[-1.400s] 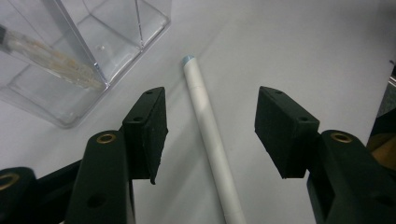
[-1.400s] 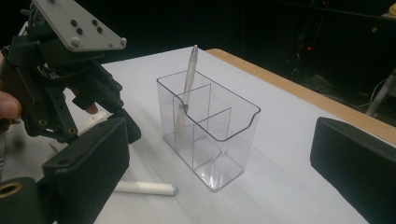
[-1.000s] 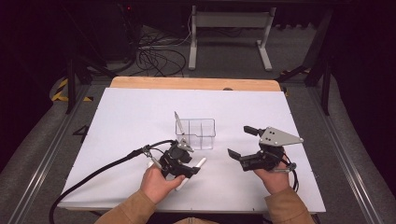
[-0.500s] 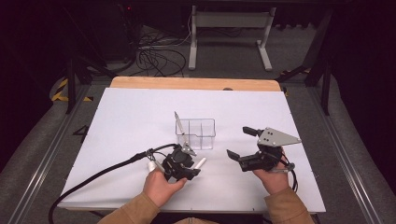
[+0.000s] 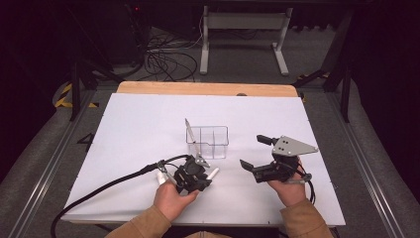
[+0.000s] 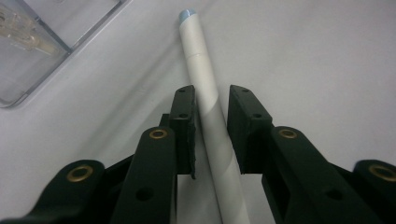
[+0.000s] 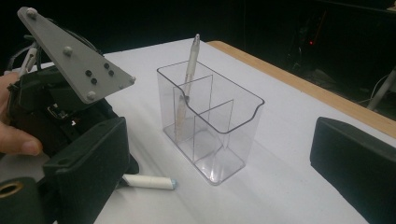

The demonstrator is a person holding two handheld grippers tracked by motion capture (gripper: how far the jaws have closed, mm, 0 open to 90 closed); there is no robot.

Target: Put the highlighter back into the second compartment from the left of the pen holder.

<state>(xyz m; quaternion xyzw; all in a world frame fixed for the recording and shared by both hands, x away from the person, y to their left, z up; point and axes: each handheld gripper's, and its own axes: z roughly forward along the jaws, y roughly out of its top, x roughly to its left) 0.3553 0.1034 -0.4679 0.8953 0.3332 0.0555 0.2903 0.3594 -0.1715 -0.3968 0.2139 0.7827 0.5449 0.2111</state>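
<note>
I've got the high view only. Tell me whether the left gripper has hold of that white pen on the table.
Observer: Not firmly. In the left gripper view, the white pen lies between the jaws of the left gripper, which have just been closing. A gap shows beside one jaw.
Operator: Give me the way the pen points.
Observer: Its pale blue end points away from the gripper, past a corner of the clear box.
Operator: Report the right gripper.
Observer: The right gripper is open and empty. Its own view looks between wide jaws at the box, where a clear pen leans in an end compartment.
</note>
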